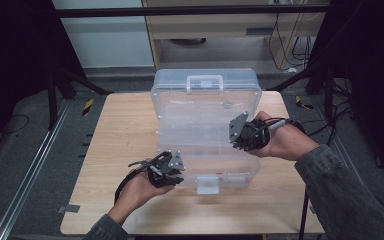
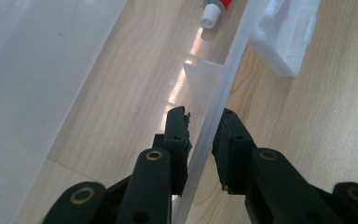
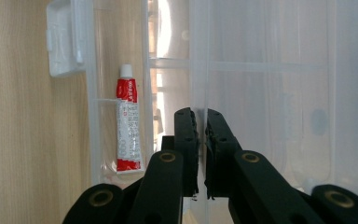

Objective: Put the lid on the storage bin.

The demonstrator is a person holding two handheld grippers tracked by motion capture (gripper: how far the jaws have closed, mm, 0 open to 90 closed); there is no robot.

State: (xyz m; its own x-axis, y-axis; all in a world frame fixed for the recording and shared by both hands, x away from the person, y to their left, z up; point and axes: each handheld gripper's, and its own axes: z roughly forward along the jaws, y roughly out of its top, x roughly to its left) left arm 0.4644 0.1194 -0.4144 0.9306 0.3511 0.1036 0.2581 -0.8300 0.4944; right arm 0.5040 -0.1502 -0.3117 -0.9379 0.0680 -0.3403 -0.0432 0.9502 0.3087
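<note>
Wooden table (image 1: 120,130) under the clear box (image 1: 205,150)—my left gripper (image 2: 200,135) straddles its front wall, my right gripper (image 3: 201,140) pinches the raised lid (image 1: 205,95)—thin plastic could slip free and drop.

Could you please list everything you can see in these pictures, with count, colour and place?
Storage box: one, clear plastic, open at the middle of the table, lid raised at the far side.
Latch: one, whitish, on the box's near wall.
Handle: one, clear, on the lid's top edge.
Tube: one, red and white with a white cap, lying in a compartment by the latch wall.
Table: one, light wood, under the box.
Left gripper: one, black, jaws on either side of the box's near wall.
Right gripper: one, black, jaws pinched on the lid's edge.
</note>
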